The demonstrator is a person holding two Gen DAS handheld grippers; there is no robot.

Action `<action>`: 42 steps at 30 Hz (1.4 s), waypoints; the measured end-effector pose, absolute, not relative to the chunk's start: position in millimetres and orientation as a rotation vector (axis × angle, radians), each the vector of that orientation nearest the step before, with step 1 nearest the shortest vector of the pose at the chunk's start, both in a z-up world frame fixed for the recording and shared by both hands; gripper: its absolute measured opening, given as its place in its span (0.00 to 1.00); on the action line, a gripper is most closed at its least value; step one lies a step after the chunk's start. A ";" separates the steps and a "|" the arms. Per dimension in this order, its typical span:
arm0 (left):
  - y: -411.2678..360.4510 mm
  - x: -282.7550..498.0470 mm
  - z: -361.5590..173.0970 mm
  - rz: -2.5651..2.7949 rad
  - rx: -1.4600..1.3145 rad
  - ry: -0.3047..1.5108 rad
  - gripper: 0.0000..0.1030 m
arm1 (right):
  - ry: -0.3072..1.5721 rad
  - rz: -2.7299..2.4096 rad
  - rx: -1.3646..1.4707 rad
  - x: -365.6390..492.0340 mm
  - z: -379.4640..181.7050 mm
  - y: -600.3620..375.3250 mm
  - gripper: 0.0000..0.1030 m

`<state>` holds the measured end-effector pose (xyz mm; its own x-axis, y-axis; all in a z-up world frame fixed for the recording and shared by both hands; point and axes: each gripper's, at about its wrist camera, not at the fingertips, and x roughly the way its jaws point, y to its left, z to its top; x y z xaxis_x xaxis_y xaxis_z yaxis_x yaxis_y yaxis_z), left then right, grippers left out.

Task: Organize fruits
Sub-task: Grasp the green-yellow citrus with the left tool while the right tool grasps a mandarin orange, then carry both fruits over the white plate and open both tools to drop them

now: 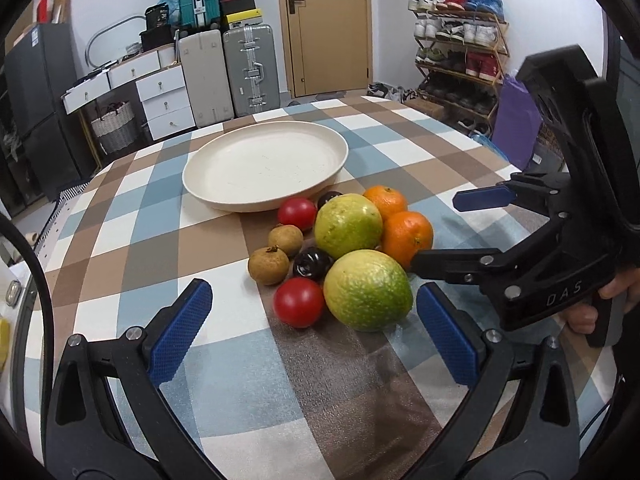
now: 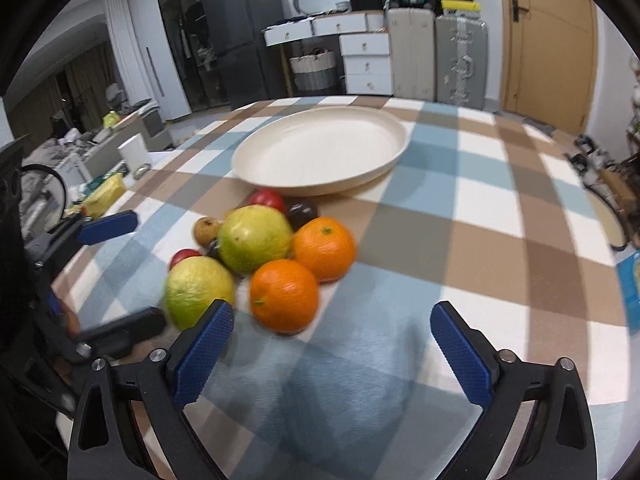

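fruits [image 1: 347, 262] lying beside bare plate [image 1: 224, 196]; both grippers [image 1: 314, 330] [image 2: 332, 350] approaching wide open, gripping nothing; nearest fruit needs straddling.

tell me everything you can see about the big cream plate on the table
The cream plate is a wide, round, shallow dish with a low raised rim, matte and plastic-looking. It is empty, with only faint scuff marks on its floor. It lies flat and upright on the checked tablecloth, at the far side of the fruit pile. The nearest red tomato and a dark fruit sit close against its near rim; whether they touch is unclear. Neither gripper touches it.
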<state>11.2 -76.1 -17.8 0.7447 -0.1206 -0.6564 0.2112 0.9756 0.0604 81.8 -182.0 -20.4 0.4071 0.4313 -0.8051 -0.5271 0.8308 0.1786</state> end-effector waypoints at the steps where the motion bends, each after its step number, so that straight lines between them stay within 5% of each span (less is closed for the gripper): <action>1: -78.9 11.6 -18.8 -0.192 0.143 0.713 0.99 | 0.980 0.609 -0.119 81.0 -21.2 -179.8 0.94; 14: -89.2 27.0 -31.8 -0.257 0.191 0.808 0.84 | 1.025 0.662 -0.109 81.3 -26.1 -170.4 0.54; 22: -88.0 26.9 -31.8 -0.286 0.177 0.809 0.75 | 1.031 0.705 -0.089 80.2 -26.0 -168.0 0.39; 29: -90.4 16.6 -24.7 -0.339 0.181 0.763 0.59 | 1.015 0.698 -0.093 78.1 -23.6 -168.9 0.37; 31: -92.8 12.5 -22.5 -0.376 0.186 0.758 0.35 | 1.009 0.691 -0.094 78.2 -23.2 -170.2 0.37; 38: -86.6 14.7 -23.3 -0.399 0.118 0.787 0.35 | 1.005 0.685 -0.093 77.5 -21.6 -173.7 0.37; 42: -87.3 19.1 -23.2 -0.411 0.097 0.797 0.45 | 1.013 0.688 -0.104 76.5 -23.7 -171.6 0.37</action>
